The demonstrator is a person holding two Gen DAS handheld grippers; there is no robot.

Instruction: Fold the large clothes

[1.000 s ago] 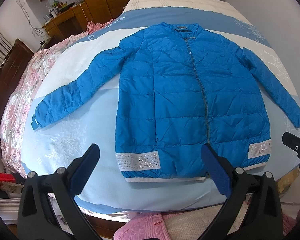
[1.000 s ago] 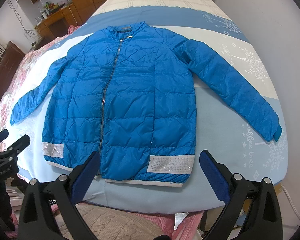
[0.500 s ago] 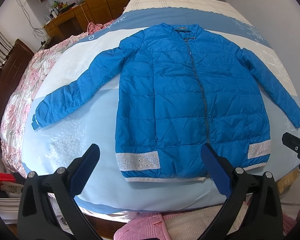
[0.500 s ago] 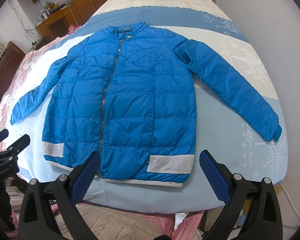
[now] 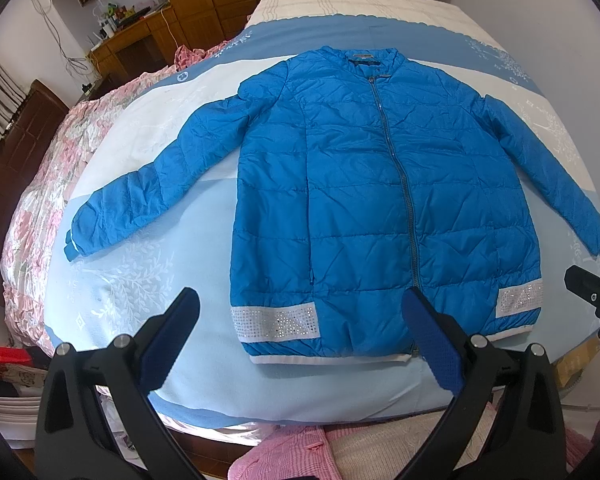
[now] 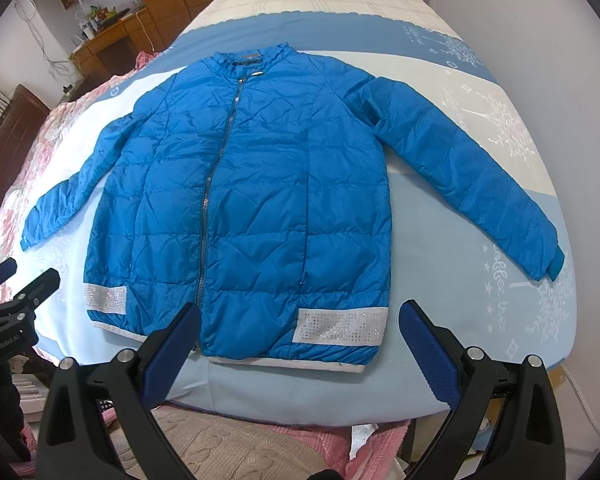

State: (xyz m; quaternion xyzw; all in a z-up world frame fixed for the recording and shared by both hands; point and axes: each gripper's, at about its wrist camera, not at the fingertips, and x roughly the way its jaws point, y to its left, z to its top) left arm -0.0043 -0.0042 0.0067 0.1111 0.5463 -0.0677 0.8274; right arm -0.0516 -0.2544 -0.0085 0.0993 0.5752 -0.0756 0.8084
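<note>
A blue quilted jacket point(image 5: 364, 200) lies flat and zipped on the bed, front up, collar far, both sleeves spread out; it also shows in the right wrist view point(image 6: 240, 208). Its hem with silver sparkly bands point(image 5: 276, 322) is nearest me. My left gripper point(image 5: 300, 332) is open and empty, held above the hem's left half. My right gripper point(image 6: 300, 336) is open and empty above the hem's right half. The right gripper shows at the edge of the left wrist view point(image 5: 592, 284), the left one at the edge of the right wrist view point(image 6: 16, 292).
The bed has a blue and white cover point(image 5: 140, 280) and a pink floral quilt point(image 5: 40, 184) along its left side. Pink and beige clothes point(image 5: 340, 448) lie below the bed's near edge. A wooden desk and cupboards point(image 5: 140, 40) stand at far left. A white wall point(image 6: 540, 40) runs along the right.
</note>
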